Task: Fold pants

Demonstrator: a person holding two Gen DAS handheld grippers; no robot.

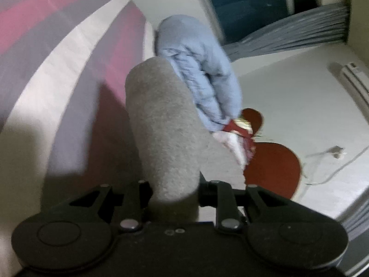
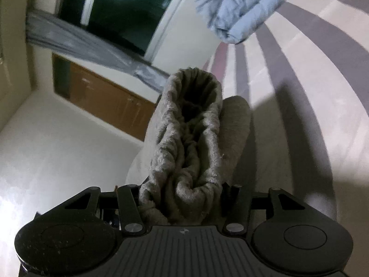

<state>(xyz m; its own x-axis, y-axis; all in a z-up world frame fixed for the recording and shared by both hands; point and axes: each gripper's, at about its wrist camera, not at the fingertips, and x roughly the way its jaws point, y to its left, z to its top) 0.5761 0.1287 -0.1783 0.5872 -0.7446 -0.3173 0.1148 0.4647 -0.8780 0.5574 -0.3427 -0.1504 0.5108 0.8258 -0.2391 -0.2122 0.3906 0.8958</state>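
The grey fleece pants (image 1: 161, 124) hang lifted above the striped bed sheet (image 1: 57, 53). My left gripper (image 1: 175, 198) is shut on a smooth grey fold of them; the cloth hides its fingertips. In the right wrist view my right gripper (image 2: 182, 203) is shut on a bunched, gathered opening of the pants (image 2: 186, 143), with a second grey fold behind it to the right. The fingertips there are hidden by the fabric too.
A folded light-blue padded blanket (image 1: 198, 69) lies on the bed and also shows in the right wrist view (image 2: 239, 11). A red and white cloth (image 1: 239, 136) lies at the bed's edge. Red mat (image 1: 274, 166) and white cable on the floor. Window, grey curtain (image 2: 87, 43), wooden cabinet.
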